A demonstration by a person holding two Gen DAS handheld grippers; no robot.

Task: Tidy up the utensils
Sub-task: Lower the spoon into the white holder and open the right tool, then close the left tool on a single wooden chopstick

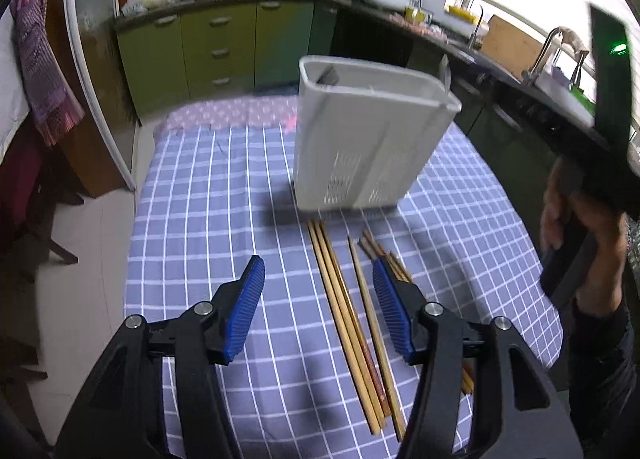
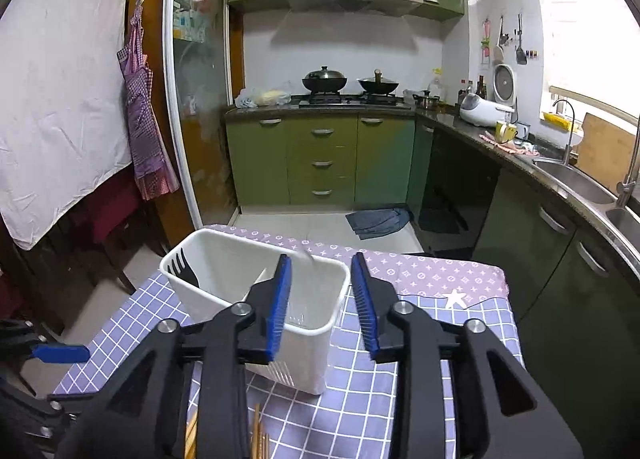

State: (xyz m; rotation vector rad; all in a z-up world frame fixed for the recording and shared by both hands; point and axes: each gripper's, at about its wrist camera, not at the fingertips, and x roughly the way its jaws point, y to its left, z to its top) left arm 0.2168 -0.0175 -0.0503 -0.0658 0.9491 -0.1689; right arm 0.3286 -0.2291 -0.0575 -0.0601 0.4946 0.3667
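Several long, thin wooden chopsticks (image 1: 352, 323) lie loose on the table (image 1: 200, 219), which is covered in a blue-and-white checked cloth. They sit directly below and between the blue ribbed fingers of the left tool (image 1: 319, 309), which hangs over them with its jaws apart and nothing gripped. Just beyond the chopstick tips stands a white plastic utensil holder (image 1: 360, 139) with a slotted lower wall and a divider inside. In the right wrist view a black plastic fork (image 2: 182, 269) already stands in its far-left corner.

The right tool (image 2: 322, 307) is above the holder's near rim, its jaws parted and empty. A pale, blurred item shows inside the holder just past its left finger; I cannot tell what it is.

Judging by looks, the chopsticks are light, stiff and smooth, so they may roll or fan out when pinched. Taking them near mid-length, across the bundle, should keep them balanced. The holder looks light too and could tip if knocked at the rim.

The cloth is soft and slightly wrinkled, so sticks lie flush and leave little room beneath for a fingertip. Beyond the table is a kitchen with green cabinets (image 2: 320, 163), a stove with two woks and a steel sink (image 2: 576, 183) at the right.
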